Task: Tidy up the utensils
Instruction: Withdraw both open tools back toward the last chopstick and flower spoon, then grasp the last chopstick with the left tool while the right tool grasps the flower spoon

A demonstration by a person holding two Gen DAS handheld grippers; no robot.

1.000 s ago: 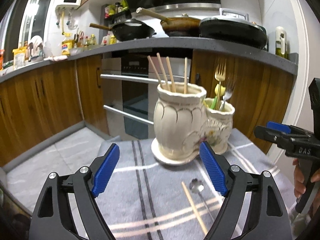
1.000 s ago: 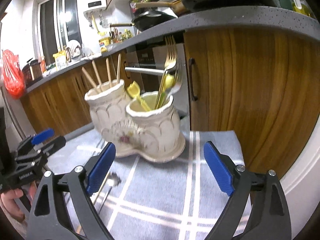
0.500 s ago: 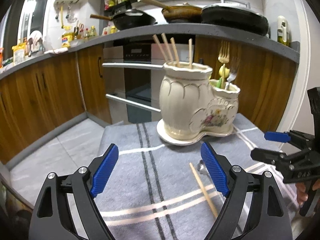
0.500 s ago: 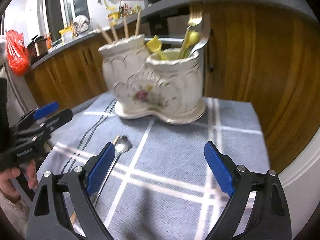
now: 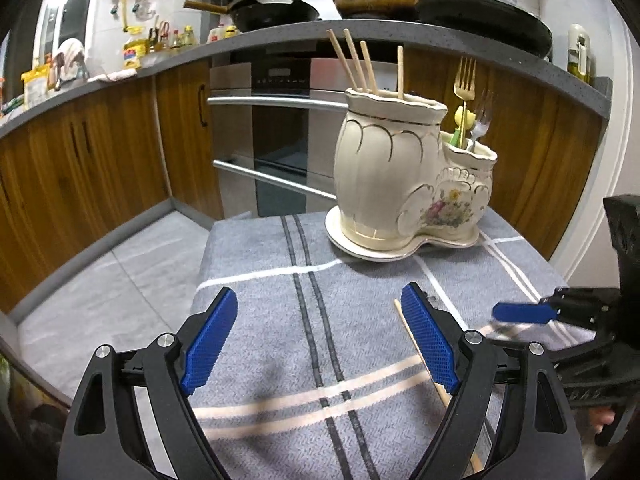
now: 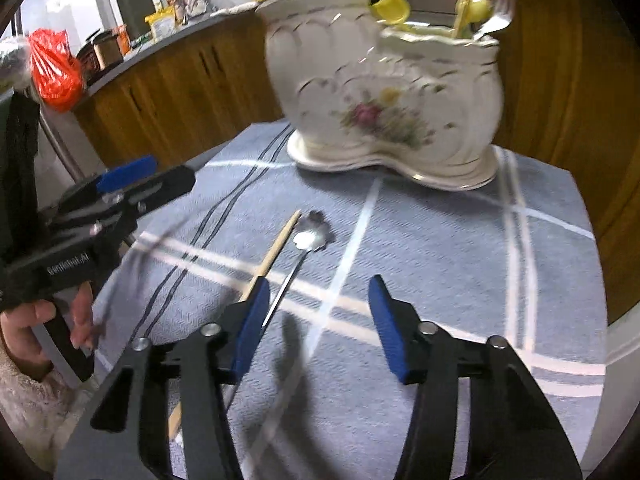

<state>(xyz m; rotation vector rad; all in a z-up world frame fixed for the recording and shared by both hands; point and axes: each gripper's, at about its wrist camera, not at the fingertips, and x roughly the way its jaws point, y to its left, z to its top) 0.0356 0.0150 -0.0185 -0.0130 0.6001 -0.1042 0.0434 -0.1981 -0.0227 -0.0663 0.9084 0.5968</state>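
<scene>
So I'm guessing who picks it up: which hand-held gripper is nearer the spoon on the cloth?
Right. The right hand-held gripper hangs just over the spoon handle; the left hand-held gripper sits beside it, further off.

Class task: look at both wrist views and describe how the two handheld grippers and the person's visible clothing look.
Both the left gripper and the right gripper have glossy black plastic fingers with silver pivot bolts and blue pads of fine ribbed texture. The left gripper's black body carries small white lettering, seen from the right wrist view. A fluffy pale sleeve covers the wrist holding it.
</scene>
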